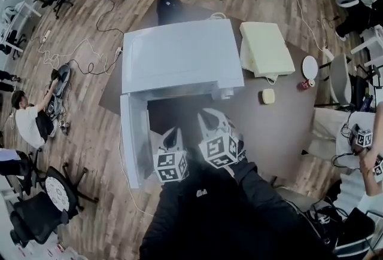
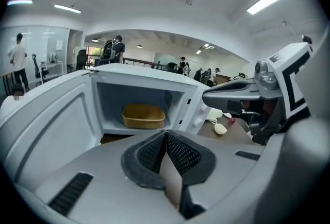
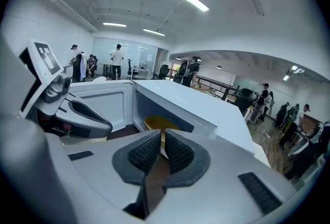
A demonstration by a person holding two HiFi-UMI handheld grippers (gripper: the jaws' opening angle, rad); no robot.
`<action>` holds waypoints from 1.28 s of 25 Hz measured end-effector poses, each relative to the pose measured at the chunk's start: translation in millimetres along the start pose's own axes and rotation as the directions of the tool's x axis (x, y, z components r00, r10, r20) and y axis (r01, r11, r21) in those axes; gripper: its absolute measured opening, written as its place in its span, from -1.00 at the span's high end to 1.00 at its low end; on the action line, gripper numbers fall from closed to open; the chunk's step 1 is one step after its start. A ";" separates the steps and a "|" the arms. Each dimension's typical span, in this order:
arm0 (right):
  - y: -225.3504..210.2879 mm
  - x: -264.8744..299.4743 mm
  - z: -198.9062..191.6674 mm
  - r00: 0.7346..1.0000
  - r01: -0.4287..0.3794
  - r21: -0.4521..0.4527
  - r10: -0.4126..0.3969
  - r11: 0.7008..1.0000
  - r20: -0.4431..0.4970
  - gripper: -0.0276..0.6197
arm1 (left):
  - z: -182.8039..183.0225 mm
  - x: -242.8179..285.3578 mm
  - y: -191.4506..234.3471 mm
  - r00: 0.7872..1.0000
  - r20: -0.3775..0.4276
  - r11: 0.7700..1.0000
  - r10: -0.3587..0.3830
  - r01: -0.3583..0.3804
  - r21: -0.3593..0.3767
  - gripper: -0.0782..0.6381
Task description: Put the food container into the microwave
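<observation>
The white microwave (image 1: 179,55) stands on the brown table (image 1: 281,127) with its door (image 1: 133,139) swung open to the left. A tan food container (image 2: 143,116) sits inside the cavity on the floor of the oven; the right gripper view shows the container (image 3: 157,123) just past the jaws. My left gripper (image 1: 173,136) and right gripper (image 1: 209,121) hover side by side in front of the opening, outside it. The left gripper (image 2: 166,138) has its pads pressed together on nothing. The right gripper (image 3: 162,138) is likewise shut and empty.
Right of the microwave lie a cream box (image 1: 266,46), a white round disc (image 1: 310,66), a small cream object (image 1: 268,96) and a small red item (image 1: 305,83). Office chairs (image 1: 42,205), floor cables (image 1: 78,55) and people (image 1: 30,121) surround the table.
</observation>
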State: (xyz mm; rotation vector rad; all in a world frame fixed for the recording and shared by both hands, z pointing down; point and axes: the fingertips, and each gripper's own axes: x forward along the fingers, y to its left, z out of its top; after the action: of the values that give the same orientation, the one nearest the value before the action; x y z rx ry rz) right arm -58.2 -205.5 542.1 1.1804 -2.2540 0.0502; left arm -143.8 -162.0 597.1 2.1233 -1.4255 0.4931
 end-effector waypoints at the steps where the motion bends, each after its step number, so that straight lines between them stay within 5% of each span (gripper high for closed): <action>1: -5.1 -9.3 -0.5 1.000 0.017 0.027 -0.017 0.999 0.010 0.79 | 5.2 -2.4 -6.5 1.000 0.016 1.000 -0.005 0.005 0.016 0.69; 11: -47.6 -106.8 10.2 0.969 0.147 0.266 -0.192 0.953 0.155 0.84 | 47.9 -36.6 -65.8 0.986 0.163 0.998 -0.033 0.022 0.064 0.69; 23: -72.7 -157.4 27.9 0.929 0.226 0.310 -0.301 0.923 0.218 0.84 | 90.0 -56.5 -107.3 0.968 0.236 0.990 -0.089 0.059 0.132 0.69; 32: -76.7 -159.3 21.1 0.926 0.227 0.315 -0.305 0.922 0.225 0.85 | 90.9 -50.1 -117.1 0.965 0.241 0.988 -0.101 0.069 0.140 0.69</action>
State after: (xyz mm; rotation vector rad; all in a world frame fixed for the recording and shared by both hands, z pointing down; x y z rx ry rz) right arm 59.2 -140.4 425.1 1.7375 -2.3466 0.1141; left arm -53.6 -145.3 470.3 2.4094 -1.4605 0.3031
